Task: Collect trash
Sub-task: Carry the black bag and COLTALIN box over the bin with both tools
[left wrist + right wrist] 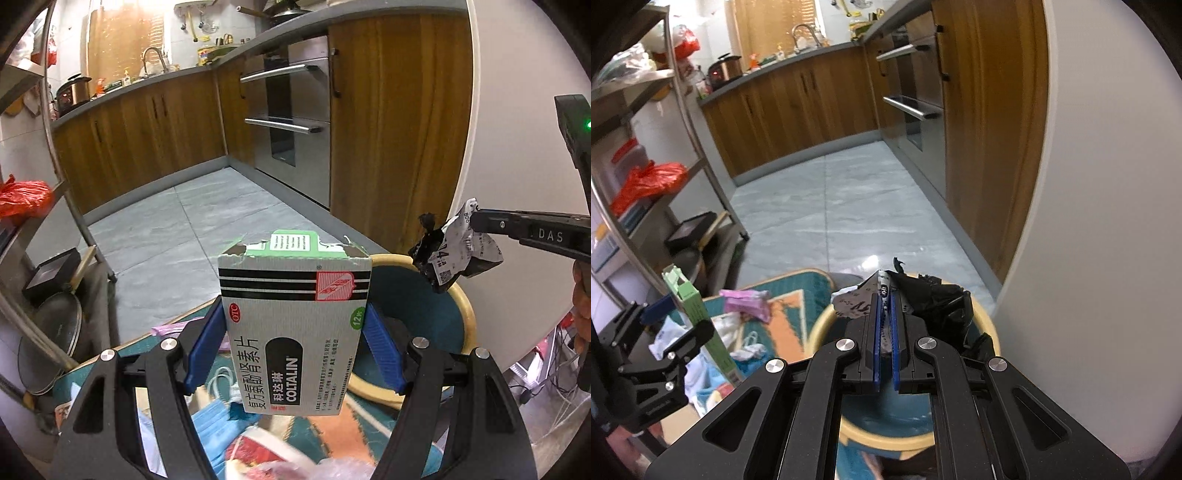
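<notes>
Your left gripper (pixel 293 347) has its blue pads pressed on both sides of a white and green cardboard medicine box (pixel 295 325) with black stripes, so the jaws stand wide but they are closed on the box. The box is upright, lifted above the patterned teal and orange mat (pixel 354 428), where a light blue face mask (pixel 218 417) and a pink wrapper (pixel 746 301) lie loose. Your right gripper (pixel 884 332) has its jaws almost together, pinching a crumpled grey printed wrapper with black plastic film (pixel 934 299). This wrapper hangs over the round bin with a yellow rim and dark teal inside (pixel 467 314), which stands just right of the box, close to the white wall (pixel 1089 184). In the left wrist view, the box hides part of the bin rim. To the left, a metal shelf rack (pixel 701 155) holds a red plastic bag (pixel 646 182). Wooden cabinets (pixel 147 136) and a steel oven (pixel 291 118) stand behind, across the grey tiled floor (pixel 842 206).
</notes>
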A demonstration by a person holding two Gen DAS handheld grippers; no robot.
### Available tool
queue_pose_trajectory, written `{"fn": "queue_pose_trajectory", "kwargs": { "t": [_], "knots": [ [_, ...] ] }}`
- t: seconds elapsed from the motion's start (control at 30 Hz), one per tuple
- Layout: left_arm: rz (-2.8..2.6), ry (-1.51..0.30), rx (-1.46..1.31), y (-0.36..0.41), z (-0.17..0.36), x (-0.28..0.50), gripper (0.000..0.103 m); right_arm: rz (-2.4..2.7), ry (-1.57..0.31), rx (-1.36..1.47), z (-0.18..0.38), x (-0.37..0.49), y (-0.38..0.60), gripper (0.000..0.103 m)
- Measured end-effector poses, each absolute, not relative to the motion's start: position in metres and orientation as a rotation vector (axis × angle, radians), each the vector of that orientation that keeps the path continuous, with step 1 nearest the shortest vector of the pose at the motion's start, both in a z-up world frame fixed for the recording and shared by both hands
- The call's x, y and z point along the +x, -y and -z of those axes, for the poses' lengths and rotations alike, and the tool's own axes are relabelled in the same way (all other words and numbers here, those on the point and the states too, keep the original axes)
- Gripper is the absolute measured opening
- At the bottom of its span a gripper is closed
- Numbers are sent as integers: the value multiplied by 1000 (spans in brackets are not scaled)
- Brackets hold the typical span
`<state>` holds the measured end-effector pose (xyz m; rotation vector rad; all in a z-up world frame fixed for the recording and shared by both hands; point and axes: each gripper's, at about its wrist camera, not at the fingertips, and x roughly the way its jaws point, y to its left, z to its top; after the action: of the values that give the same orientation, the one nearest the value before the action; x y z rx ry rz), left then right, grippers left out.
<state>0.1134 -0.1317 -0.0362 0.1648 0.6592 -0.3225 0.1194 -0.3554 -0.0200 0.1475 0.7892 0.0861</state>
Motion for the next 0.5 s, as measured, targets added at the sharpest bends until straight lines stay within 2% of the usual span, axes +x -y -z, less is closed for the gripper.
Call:
{"fn": "queue_pose_trajectory", "kwargs": {
  "t": [0.5],
  "knots": [
    [422, -724, 136, 184, 68, 128, 71, -23, -917, 172, 58, 122, 394, 6]
  ]
}}
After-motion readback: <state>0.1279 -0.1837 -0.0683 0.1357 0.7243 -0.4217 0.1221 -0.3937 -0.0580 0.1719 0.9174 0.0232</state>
